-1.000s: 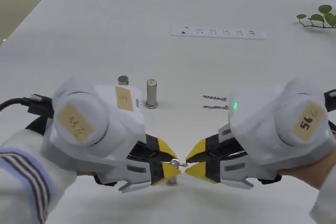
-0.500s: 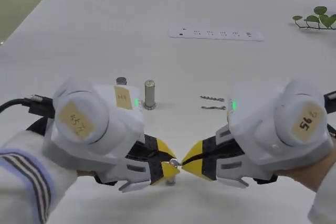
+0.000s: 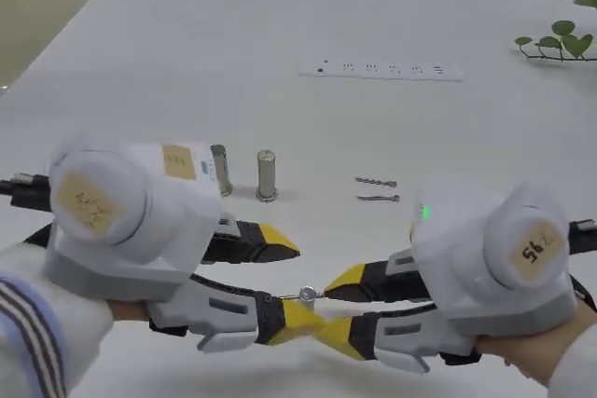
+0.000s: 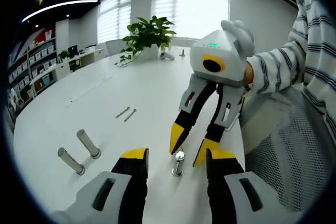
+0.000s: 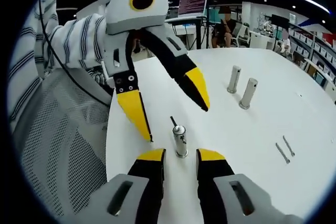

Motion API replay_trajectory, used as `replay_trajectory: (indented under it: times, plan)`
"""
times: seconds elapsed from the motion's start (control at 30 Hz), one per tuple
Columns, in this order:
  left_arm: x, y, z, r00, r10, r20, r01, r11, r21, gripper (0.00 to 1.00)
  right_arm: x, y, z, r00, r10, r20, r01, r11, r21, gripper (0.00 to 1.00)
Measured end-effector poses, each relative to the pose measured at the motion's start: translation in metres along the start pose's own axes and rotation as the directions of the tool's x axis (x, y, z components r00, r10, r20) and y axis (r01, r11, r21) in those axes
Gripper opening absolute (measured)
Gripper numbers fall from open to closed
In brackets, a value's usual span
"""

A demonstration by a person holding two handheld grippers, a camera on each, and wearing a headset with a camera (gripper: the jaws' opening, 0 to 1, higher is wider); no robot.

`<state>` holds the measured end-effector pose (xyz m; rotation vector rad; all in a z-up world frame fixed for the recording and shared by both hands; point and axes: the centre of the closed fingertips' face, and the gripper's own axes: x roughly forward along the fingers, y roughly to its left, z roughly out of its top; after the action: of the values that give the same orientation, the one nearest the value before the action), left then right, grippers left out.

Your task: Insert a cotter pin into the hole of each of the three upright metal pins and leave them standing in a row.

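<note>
Since a second earlier, both pairs of fingers had let go of the nearest pin and opened above the broad white tabletop (image 3: 280,34). The left gripper (image 4: 177,157) held its yellow-tipped fingers spread wide. The right gripper (image 5: 181,156) had its fingers parted too. Each pair flanked, without touching, the short upright steel pin (image 3: 307,296), which stood between the two grippers close to the person. A thin cotter pin (image 5: 172,121) appeared to sit crosswise through its top, so this one looked finished. The two bare upright metal pins (image 3: 267,175) stood side by side just beyond the left gripper. The two loose cotter pins (image 3: 375,182) lay flat and parallel beyond the right gripper, their long axes running left to right. That made the right gripper the nearer one for the next pick.
</note>
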<state>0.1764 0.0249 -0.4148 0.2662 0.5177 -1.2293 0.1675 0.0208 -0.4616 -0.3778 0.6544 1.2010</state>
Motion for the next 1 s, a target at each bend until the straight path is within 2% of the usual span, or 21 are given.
replay_trajectory:
  times: [0.1, 0.17, 0.27, 0.3, 0.4, 0.5, 0.6, 0.7, 0.87, 1.0]
  plan:
    - [-0.008, -0.004, 0.001, 0.9996, -0.004, 0.029, 0.004, 1.000, -0.010, 0.49, 0.005, 0.002, 0.003, 0.9994, 0.012, 0.032, -0.013, 0.999, 0.044, 0.19]
    - [-0.013, -0.008, 0.000, 0.9989, -0.016, 0.044, 0.019, 0.998, -0.058, 0.52, 0.008, 0.003, 0.003, 0.9989, 0.018, 0.043, -0.020, 0.998, 0.055, 0.20]
    - [-0.019, -0.010, -0.001, 0.9977, -0.008, 0.068, 0.013, 0.998, -0.067, 0.62, 0.012, 0.004, 0.004, 0.9985, 0.020, 0.050, -0.023, 0.998, 0.066, 0.22]
    - [-0.022, -0.012, -0.003, 0.9965, -0.003, 0.084, 0.011, 0.995, -0.097, 0.63, 0.013, 0.004, 0.005, 0.9980, 0.023, 0.059, -0.027, 0.997, 0.072, 0.23]
    - [-0.026, -0.014, -0.007, 0.9952, 0.009, 0.097, 0.003, 0.993, -0.119, 0.71, 0.015, 0.004, 0.007, 0.9967, 0.018, 0.080, -0.026, 0.995, 0.095, 0.23]
    - [-0.028, -0.015, -0.014, 0.9960, 0.027, 0.085, -0.016, 0.991, -0.130, 0.85, 0.017, 0.003, 0.006, 0.9966, 0.018, 0.080, -0.027, 0.994, 0.108, 0.25]
    - [-0.029, -0.017, -0.023, 0.9985, 0.031, 0.044, -0.025, 0.989, -0.143, 0.99, 0.020, 0.003, 0.002, 0.9972, 0.024, 0.071, -0.030, 0.995, 0.094, 0.23]
    - [-0.030, -0.027, -0.030, 0.9999, -0.008, 0.012, 0.009, 0.992, -0.126, 0.99, 0.024, 0.002, -0.001, 0.9976, 0.030, 0.062, -0.035, 0.996, 0.079, 0.22]
    - [-0.029, -0.034, -0.032, 0.9998, -0.022, 0.002, 0.022, 0.991, -0.129, 0.99, 0.026, 0.001, 0.005, 0.9959, 0.020, 0.088, -0.025, 0.998, 0.052, 0.16]
    - [-0.030, -0.035, -0.033, 0.9997, -0.024, 0.002, 0.024, 0.991, -0.133, 0.99, 0.030, 0.001, 0.000, 0.9978, 0.023, 0.063, -0.025, 0.999, 0.023, 0.10]
